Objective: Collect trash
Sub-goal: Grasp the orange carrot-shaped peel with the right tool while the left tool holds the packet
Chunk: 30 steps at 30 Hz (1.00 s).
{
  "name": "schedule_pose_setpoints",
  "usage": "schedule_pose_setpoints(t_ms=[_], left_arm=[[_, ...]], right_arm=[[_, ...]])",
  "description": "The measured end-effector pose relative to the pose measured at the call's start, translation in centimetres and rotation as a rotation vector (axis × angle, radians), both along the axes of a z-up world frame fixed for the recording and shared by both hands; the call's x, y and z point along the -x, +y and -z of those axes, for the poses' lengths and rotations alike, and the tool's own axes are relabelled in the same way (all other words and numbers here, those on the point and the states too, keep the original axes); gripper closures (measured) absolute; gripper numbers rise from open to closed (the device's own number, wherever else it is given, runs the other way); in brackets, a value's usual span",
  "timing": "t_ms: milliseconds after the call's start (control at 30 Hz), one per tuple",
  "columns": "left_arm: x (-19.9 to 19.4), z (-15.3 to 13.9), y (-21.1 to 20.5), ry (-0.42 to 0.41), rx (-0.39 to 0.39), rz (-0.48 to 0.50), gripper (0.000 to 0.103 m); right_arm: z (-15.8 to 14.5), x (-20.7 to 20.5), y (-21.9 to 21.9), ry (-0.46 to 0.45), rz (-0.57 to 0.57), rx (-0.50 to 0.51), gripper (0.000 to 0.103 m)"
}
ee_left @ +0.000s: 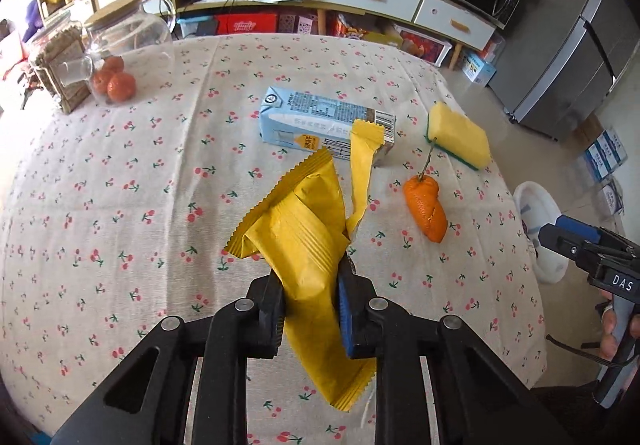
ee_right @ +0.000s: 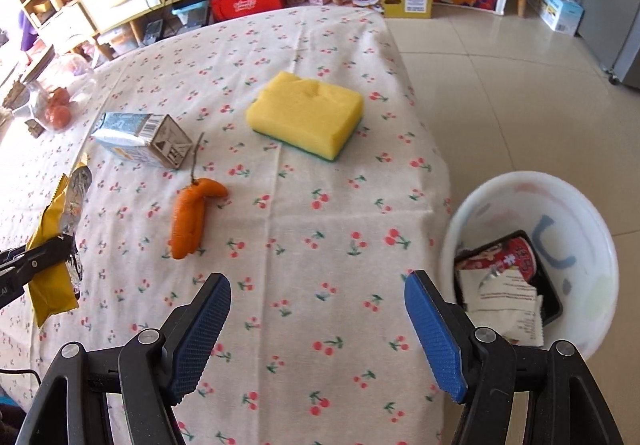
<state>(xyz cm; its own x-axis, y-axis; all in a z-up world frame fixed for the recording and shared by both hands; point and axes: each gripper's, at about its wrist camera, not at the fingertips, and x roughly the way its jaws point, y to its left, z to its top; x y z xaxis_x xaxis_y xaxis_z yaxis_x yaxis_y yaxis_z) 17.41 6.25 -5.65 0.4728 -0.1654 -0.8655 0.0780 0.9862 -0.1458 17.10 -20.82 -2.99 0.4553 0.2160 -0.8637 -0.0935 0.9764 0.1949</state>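
Two jaws of the left gripper (ee_left: 310,287) clamp a yellow wrapper (ee_left: 304,229); right gripper (ee_right: 318,299) jaws stand open near the white bin (ee_right: 532,205), beside the tabletop (ee_right: 320,205).

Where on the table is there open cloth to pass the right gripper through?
Bare cloth runs between the orange peel and the table's right edge, below the sponge. Crowded at left: milk carton, peel, and the yellow wrapper clamped in the left gripper.

Bin (ee_left: 538,213) mostly behind right tongs (ee_left: 560,241); carton (ee_right: 136,139) print unreadable.
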Motion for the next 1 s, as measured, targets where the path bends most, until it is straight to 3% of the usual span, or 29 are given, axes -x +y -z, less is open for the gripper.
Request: schedule_pose_setpoints(t_ms=[267,600,700,800,867,1000], left_arm=[[0.8,-0.1,4.1,-0.019,-0.04,-0.056,0.08],[0.8,0.6,6.4,0.005,-0.025,-0.081,0.08],[0.7,0.7,6.6,0.011,-0.015,-0.086,0.08],[0.8,0.7,6.8,0.011,-0.015,-0.087,0.08],[0.9,0.5,6.7,0.01,-0.016,-0.087,0.08],[0.9,0.2,6.3,0.0,-0.012,-0.085,0.08]], right_arm=[[2.0,-2.9,6.3,0.005,-0.075,-0.019,0.028],[5.2,-5.9,9.8,0.006,-0.085,0.07,0.032],[5.7,-6.3,10.2,0.003,-0.094,0.088,0.041],[6.3,-6.6,10.4,0.013,-0.103,0.09,0.057],[6.5,-6.5,10.5,0.014,-0.115,0.093,0.081],[5.7,-5.8,10.1,0.001,-0.121,0.085,0.084]])
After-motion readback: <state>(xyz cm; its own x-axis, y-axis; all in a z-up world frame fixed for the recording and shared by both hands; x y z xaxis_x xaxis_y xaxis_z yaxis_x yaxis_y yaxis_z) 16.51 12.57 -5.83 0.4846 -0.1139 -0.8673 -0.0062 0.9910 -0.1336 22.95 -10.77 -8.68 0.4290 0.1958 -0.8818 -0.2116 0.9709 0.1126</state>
